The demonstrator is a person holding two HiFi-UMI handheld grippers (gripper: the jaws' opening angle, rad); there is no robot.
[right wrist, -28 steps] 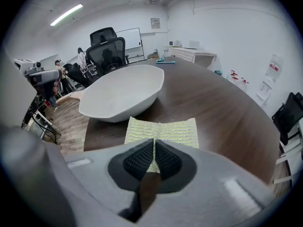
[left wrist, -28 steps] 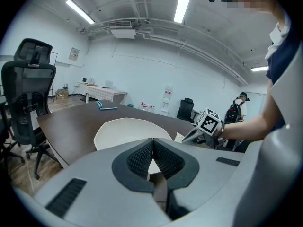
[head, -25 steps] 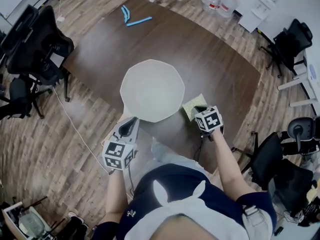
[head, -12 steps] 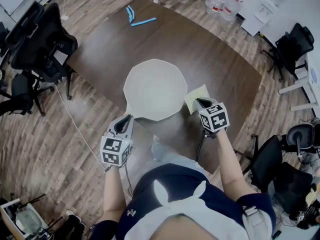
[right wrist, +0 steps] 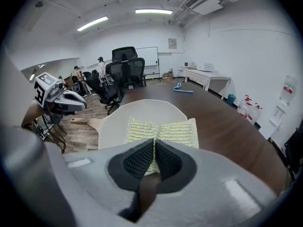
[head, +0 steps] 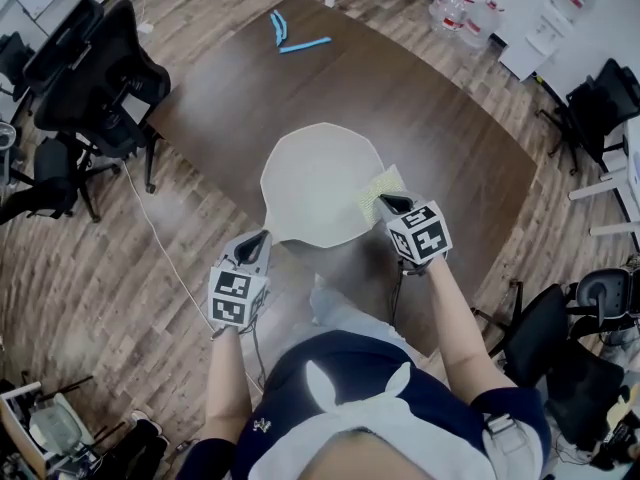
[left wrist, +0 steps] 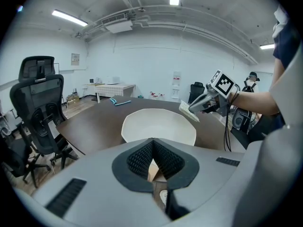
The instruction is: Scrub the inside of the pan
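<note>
Head view puts the pale, many-sided pan [head: 322, 183] at the centre of the frame, sitting on the dark desk [head: 440, 158] close to its near edge. Its wooden handle [right wrist: 85, 121] juts out past that edge toward the lower left. The right hand-held gripper [head: 385, 203] is clamped on one thin margin of a yellow-green scouring pad [head: 378, 183], which hangs over the pan's right rim. The left hand-held gripper [head: 263, 238] has its jaws together on nothing and is poised right over the handle; whether it touches the wood cannot be told. The main risk, as I judge it, is that nothing grips the pan. A firm scrubbing stroke could make it skid or spin on the smooth desk, and a downward push on the overhanging handle could lever it up or send it off the edge. The pad is pinched only by its margin, so it may fold under pressure or pull free, leaving the jaw tips to scrape the coating. No readable writing shows. The marker cubes [head: 420, 236] carry only black-and-white squares, the bottles [head: 465, 3] at upper right have red labels too small to read, and the wall notice [left wrist: 75, 59] in the left gripper view is illegible.
</note>
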